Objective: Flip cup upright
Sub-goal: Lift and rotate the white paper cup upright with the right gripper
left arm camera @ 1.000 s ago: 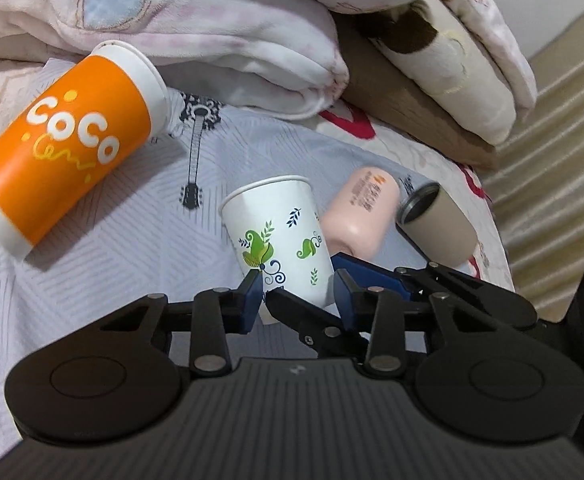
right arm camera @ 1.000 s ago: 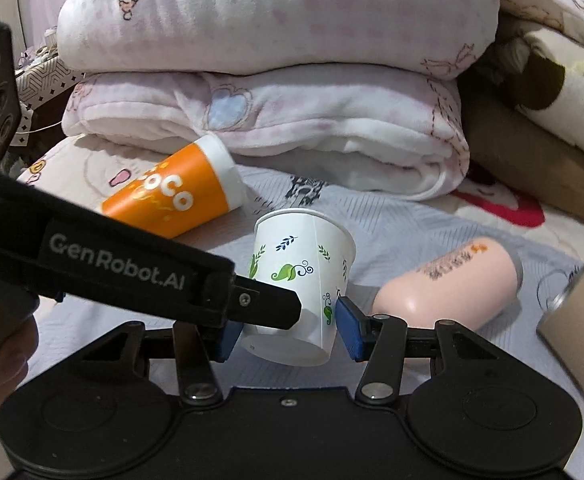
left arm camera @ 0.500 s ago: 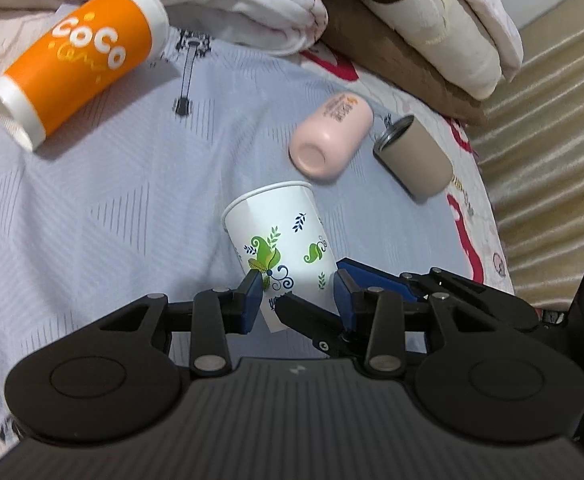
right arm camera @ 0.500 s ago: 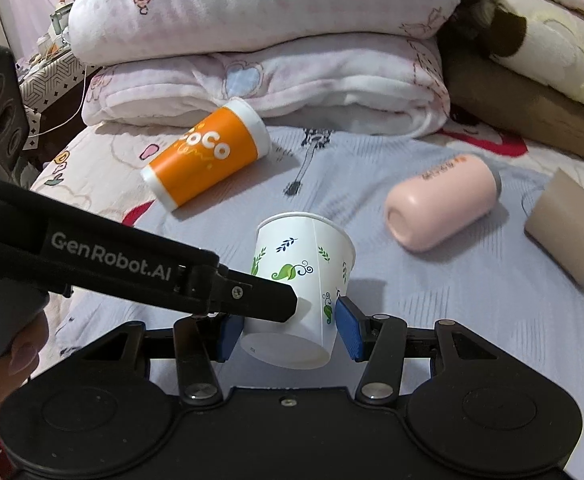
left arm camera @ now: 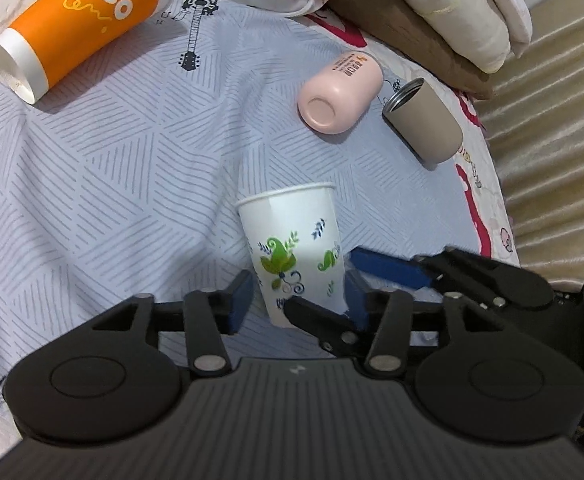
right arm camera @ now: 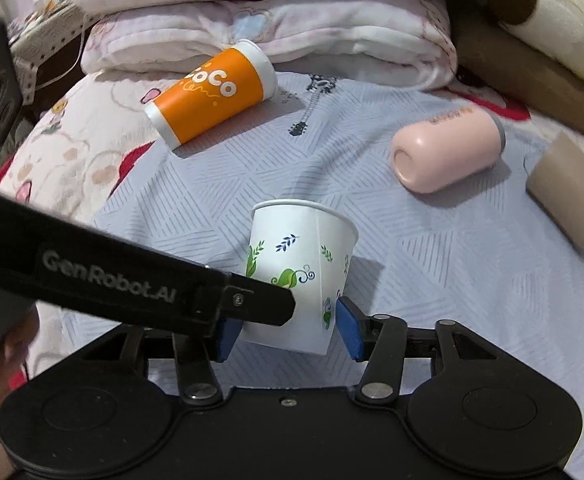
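Observation:
A white paper cup with green leaf prints (left arm camera: 296,248) is held above the bed sheet, rim up, slightly tilted; it also shows in the right wrist view (right arm camera: 304,276). My right gripper (right arm camera: 287,328) is shut on its lower part, blue pads on both sides. My left gripper (left arm camera: 298,300) stands around the cup's base with its left pad a little off the wall. The left gripper's arm (right arm camera: 131,280) crosses the right wrist view and hides part of the cup.
An orange "CoCo" cup (left arm camera: 79,24) lies on its side at the back left. A pink tumbler (left arm camera: 340,94) and a tan tumbler (left arm camera: 424,120) lie on their sides at the right. Folded pink blankets (right arm camera: 271,24) are stacked behind. The bed edge (left arm camera: 492,208) runs along the right.
Both grippers have lifted the cup and drawn it back from the blankets. The left gripper's jaws have widened around the cup.

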Available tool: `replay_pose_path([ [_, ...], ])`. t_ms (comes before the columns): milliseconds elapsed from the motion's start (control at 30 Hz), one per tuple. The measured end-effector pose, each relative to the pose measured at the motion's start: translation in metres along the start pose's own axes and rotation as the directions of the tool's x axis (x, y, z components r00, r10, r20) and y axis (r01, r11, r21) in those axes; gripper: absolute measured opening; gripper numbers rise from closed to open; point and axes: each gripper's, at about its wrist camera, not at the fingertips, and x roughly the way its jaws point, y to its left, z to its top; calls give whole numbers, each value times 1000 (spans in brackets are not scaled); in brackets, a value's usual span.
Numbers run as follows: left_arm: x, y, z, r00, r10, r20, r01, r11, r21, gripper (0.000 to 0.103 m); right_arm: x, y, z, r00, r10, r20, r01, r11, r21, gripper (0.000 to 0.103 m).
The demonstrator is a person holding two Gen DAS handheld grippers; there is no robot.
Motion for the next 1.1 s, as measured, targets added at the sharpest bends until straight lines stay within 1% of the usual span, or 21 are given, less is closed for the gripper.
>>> replay_pose_path([
  [33,-1,2,2,1000,-3,3,3,1000,-4,57,0,-1,1,1000,1,-4,-1,1000,-20,70],
  [67,-1,4,4,1000,-2,7,2,1000,-6,59,0,-3,4,1000,14,-11,-14,999,-34,73],
  [167,0,7,9,1000,-10,7,10,1000,-6,61,4,-12,12,996,68,-50,-70,997,-32,74],
  [233,4,9,12,1000,-15,-6,15,1000,-5,61,10,-18,15,991,109,-79,-111,994,-16,74],
  [333,12,8,14,1000,0,-20,0,1000,5,62,20,-25,18,979,163,-122,-163,987,11,74],
  [367,14,8,14,1000,-8,-21,9,1000,8,62,23,-27,19,976,177,-130,-175,984,23,74],
  [467,19,5,17,1000,-20,-21,20,1000,9,60,33,-37,21,963,224,-152,-213,973,85,72],
  [500,20,4,17,999,-28,-20,28,999,15,59,36,-40,21,957,244,-157,-229,968,105,67],
  [533,20,3,17,999,-35,-19,35,999,20,58,37,-42,20,953,258,-157,-241,963,117,67],
  [600,20,1,17,999,-41,-20,42,998,44,57,34,-40,17,952,269,-150,-259,962,84,65],
  [667,18,-3,15,999,-39,-10,40,996,81,56,30,-38,14,960,250,-128,-245,968,54,65],
  [767,15,-13,13,999,-32,11,31,990,134,55,25,-38,8,968,233,-88,-229,972,55,65],
  [933,8,-29,9,997,-31,67,14,971,239,55,13,-32,-2,989,146,10,-146,989,-16,65],
  [1033,2,-40,6,993,-17,113,-18,951,308,55,6,-30,-8,991,104,89,-100,994,-49,65],
  [1100,-2,-46,3,988,-6,155,-49,936,350,55,3,-28,-11,985,84,150,-75,995,-64,65],
])
